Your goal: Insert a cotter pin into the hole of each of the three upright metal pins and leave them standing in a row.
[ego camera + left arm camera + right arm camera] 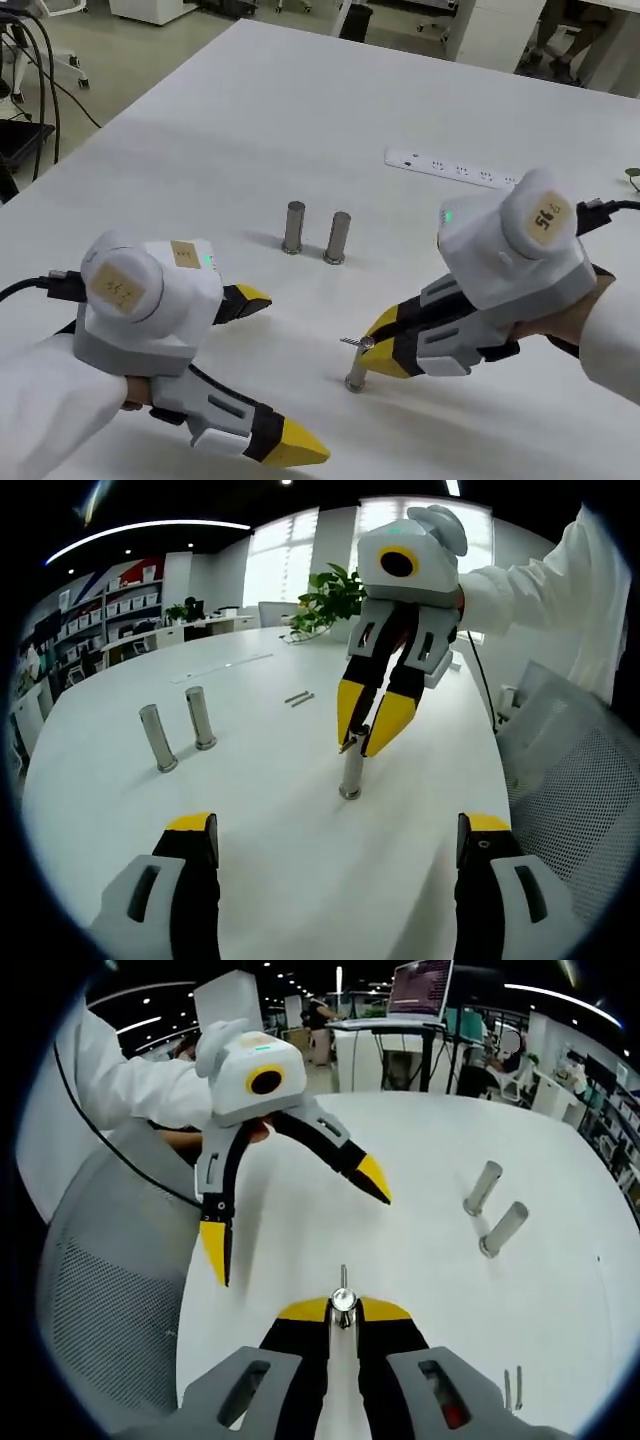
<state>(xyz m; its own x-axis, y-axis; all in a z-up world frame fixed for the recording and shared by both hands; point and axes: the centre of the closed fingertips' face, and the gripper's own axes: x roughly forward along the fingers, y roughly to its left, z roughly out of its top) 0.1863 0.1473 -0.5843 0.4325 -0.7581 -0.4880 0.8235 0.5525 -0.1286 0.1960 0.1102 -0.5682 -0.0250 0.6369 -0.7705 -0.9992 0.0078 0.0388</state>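
Pinched shut with the right gripper (370,345) on a cotter pin (353,342), held across the top of the near metal pin (356,378) (hole hidden behind the yellow tips). Spread wide and empty nearby, the left gripper (280,373). Standing beyond, second metal pin (293,228) just beside third metal pin (337,238). Farther back, a power strip (450,168), its end cut off behind the right gripper. Small and hard to make out: spare cotter pins (297,697).

In the head view, the yellow tips of the right gripper (371,348) cover the top of the near metal pin (354,380), and whether the cotter pin (350,342) enters its hole is too small to tell. At two o'clock the power strip (440,166) runs behind that gripper.
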